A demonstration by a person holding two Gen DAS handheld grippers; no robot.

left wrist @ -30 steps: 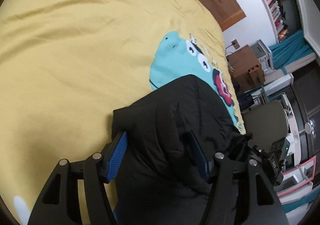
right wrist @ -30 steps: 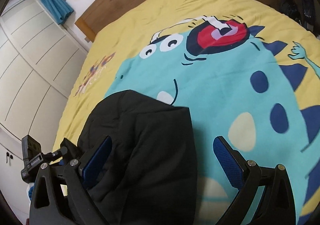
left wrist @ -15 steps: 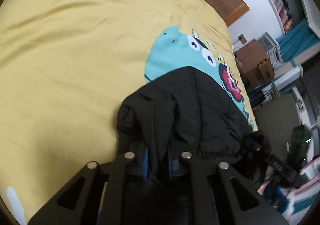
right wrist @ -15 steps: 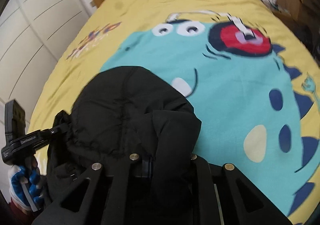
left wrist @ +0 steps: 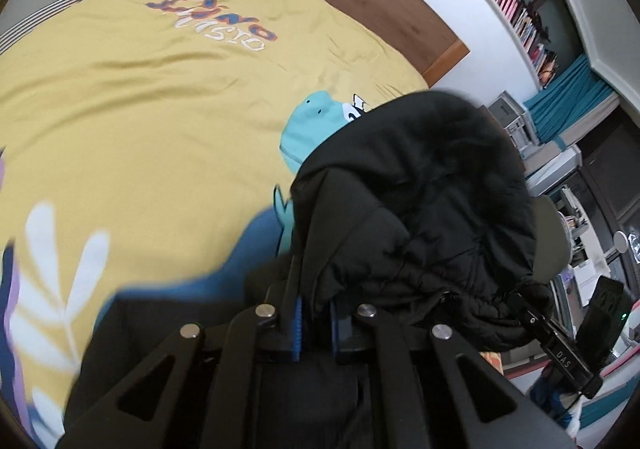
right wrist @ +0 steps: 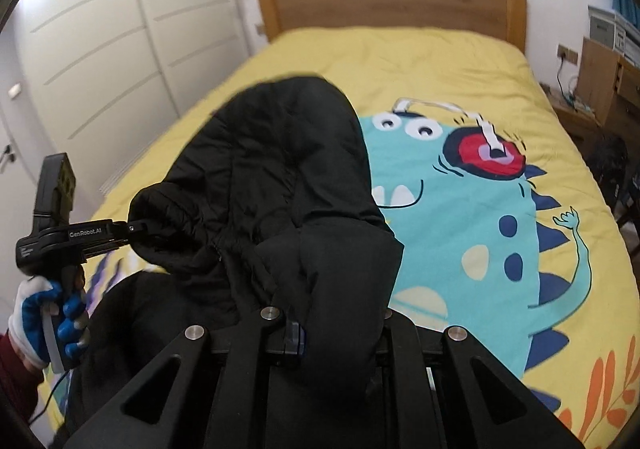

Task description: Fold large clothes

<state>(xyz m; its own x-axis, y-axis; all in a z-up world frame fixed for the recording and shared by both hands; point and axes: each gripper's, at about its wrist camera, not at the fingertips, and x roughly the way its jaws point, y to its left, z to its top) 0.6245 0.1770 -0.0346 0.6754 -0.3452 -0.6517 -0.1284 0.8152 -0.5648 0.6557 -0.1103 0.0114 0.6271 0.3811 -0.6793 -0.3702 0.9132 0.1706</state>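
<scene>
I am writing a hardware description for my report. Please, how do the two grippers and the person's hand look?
Both grippers, left gripper and right gripper, are matte black with triangular cut-outs, silver rivets and blue ribbed pads. The left handle carries white "GenRobot.AI" lettering. The left hand wears a white-and-blue glove over a dark red sleeve.

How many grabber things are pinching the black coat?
2. The left hand-held gripper pinches the black coat at the hood's left side; the right hand-held gripper pinches a fold on its right side. None seem hidden.

My left gripper (left wrist: 316,319) and right gripper (right wrist: 340,333) sit side by side, each clamped on the jacket (right wrist: 280,177), which hangs above the bed (right wrist: 420,49). The headboard (right wrist: 392,1) stands behind; the wardrobe (right wrist: 100,41) is left.
</scene>
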